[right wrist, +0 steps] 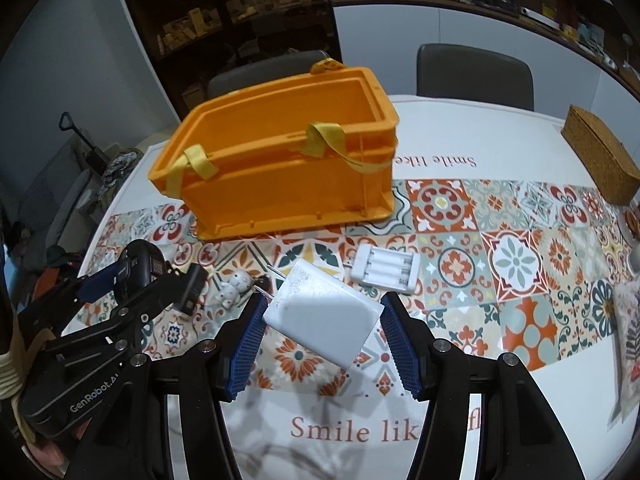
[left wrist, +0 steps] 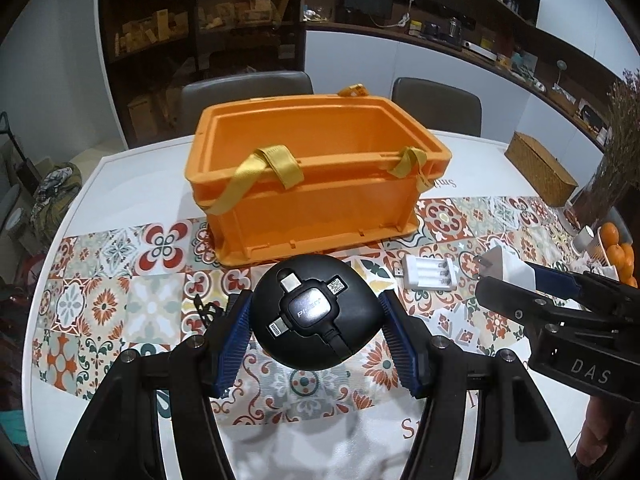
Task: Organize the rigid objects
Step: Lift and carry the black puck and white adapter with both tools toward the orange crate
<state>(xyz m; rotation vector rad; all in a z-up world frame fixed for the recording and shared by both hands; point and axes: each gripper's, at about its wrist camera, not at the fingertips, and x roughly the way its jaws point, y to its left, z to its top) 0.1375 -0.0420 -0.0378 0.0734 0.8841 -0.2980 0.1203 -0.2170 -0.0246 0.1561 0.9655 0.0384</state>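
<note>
My left gripper (left wrist: pixel 316 320) is shut on a round black cable reel (left wrist: pixel 314 312) with multi-plug tips, held above the patterned table runner in front of the orange crate (left wrist: pixel 316 176). My right gripper (right wrist: pixel 322 320) is shut on a white power adapter (right wrist: pixel 324 312) with two metal prongs pointing left, also held above the runner. The orange crate (right wrist: pixel 280 168) stands open, and what shows of its inside is empty. A white battery charger (left wrist: pixel 430 272) lies on the runner to the right of the crate front; it also shows in the right wrist view (right wrist: pixel 384 272).
A small white figurine (right wrist: pixel 232 288) lies on the runner between the grippers. A woven box (left wrist: pixel 540 168) sits at the right. Oranges (left wrist: pixel 618 248) in a bowl stand at the far right edge. Two chairs stand behind the table.
</note>
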